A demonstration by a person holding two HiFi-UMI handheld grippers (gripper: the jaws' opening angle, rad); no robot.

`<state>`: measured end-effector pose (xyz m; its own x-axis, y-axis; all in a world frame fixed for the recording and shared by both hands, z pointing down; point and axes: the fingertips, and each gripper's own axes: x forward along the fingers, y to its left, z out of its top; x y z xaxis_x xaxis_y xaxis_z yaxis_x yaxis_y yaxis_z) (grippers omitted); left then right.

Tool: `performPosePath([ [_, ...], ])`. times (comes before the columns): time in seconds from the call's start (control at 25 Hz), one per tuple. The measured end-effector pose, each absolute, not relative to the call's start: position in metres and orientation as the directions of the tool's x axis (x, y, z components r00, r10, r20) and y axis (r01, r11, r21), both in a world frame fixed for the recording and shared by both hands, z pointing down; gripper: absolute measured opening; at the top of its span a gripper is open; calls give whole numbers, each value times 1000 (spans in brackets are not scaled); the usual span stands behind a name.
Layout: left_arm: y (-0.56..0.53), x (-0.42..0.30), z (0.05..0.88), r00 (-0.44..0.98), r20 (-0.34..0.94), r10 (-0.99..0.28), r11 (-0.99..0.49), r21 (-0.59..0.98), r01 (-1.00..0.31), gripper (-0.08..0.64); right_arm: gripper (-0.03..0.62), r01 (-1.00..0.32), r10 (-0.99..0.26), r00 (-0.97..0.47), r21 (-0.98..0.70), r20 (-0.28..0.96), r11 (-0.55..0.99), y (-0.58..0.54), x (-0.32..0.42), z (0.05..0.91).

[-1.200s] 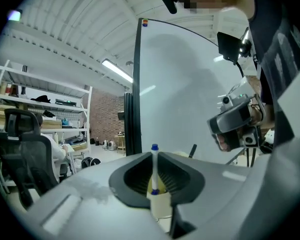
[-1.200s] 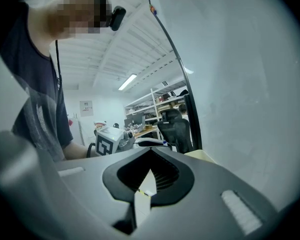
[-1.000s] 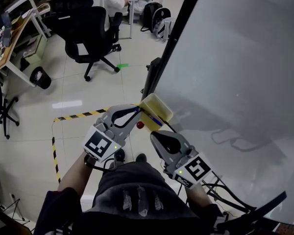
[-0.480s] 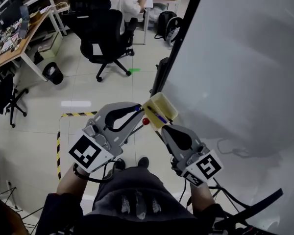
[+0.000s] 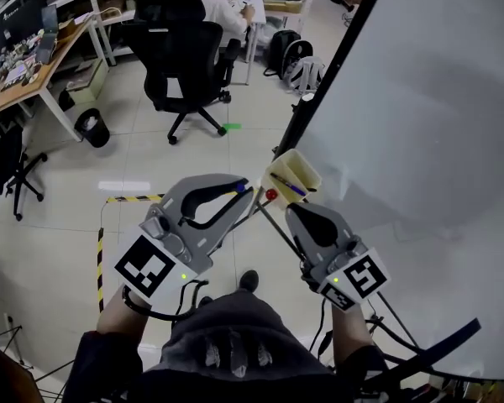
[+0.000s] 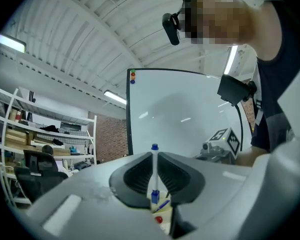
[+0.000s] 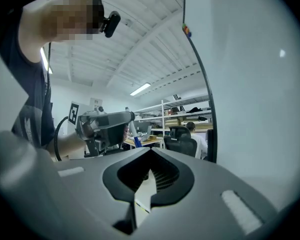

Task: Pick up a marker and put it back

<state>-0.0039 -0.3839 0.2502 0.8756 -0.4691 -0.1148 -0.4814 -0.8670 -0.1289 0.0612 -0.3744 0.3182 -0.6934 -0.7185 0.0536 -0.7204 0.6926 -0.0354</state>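
**Jaws clenched on the marker, off the tray**

Head view: my left gripper (image 5: 245, 193) pinches the white marker with a blue cap (image 5: 239, 188), near the pale yellow plastic tray (image 5: 303, 165). My right gripper (image 5: 292, 211) is closed and empty.

Left gripper view: the marker stands upright between my pads.

Right gripper view: my tips meet on nothing.

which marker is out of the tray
The white marker with the blue cap, clamped in the left gripper; the other marker lies in the yellow tray.

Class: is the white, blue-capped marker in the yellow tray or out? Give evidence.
Out. The left tool grips the marker between its jaws, apart from the yellow tray.
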Motion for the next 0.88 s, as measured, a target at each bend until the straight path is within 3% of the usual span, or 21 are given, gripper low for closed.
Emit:
performPosePath([
  [0.44, -307, -73, 250, 889, -156, -430, -889, -97, -447, 37, 2, -751, -749, -658, 11, 78, 661, -296, -2, 319],
  [0.88, -245, -54, 249, 919, -163, -359, -926, -63, -373, 35, 2, -803, -804, -590, 57, 76, 594, -229, 20, 299],
])
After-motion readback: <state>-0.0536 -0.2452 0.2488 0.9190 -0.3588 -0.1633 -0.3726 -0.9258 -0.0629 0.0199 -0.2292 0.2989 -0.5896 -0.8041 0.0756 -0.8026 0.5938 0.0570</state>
